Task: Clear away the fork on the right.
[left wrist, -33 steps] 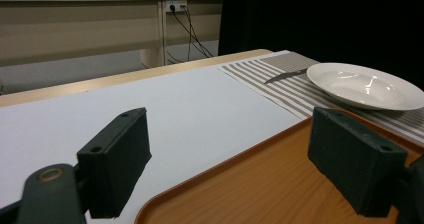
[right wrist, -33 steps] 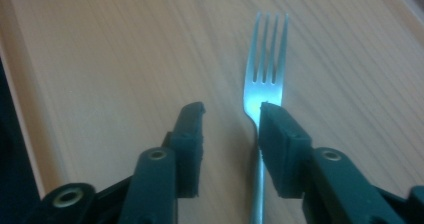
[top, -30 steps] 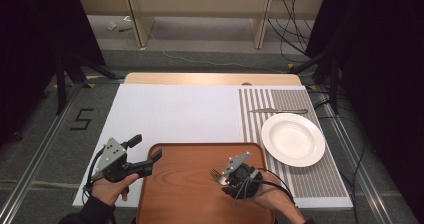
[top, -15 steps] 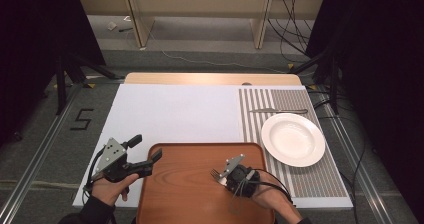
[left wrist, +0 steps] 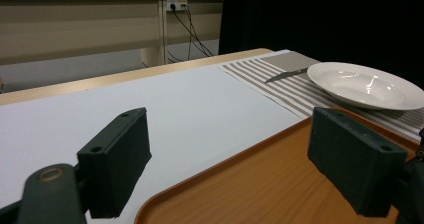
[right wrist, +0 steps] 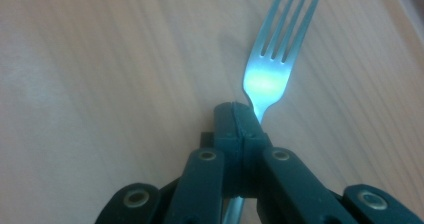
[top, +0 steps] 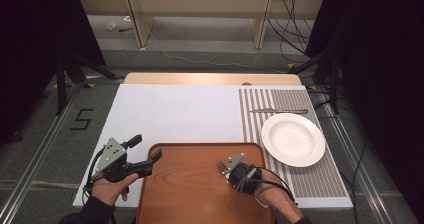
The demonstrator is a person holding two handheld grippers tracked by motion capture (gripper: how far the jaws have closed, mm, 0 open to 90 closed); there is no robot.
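Observation:
A silver fork (top: 220,167) lies on the brown wooden tray (top: 190,194) near the table's front edge, tines pointing away to the left. My right gripper (top: 228,170) is shut on the fork; in the right gripper view its pads (right wrist: 239,119) pinch the neck just below the tines of the fork (right wrist: 270,64). At the tray's left edge my left gripper (top: 145,149) stands open with nothing between its fingers. The left gripper view shows that gripper (left wrist: 235,159) straddling the rim of the tray (left wrist: 260,184).
A white plate (top: 292,139) sits on a striped placemat (top: 320,179) at the right, with a knife (top: 277,111) just beyond it. A white mat (top: 175,114) covers the table's middle. Cables and shelf legs stand on the floor behind.
My right gripper has shifted slightly toward the front edge, staying at the fork. The left gripper has not moved.

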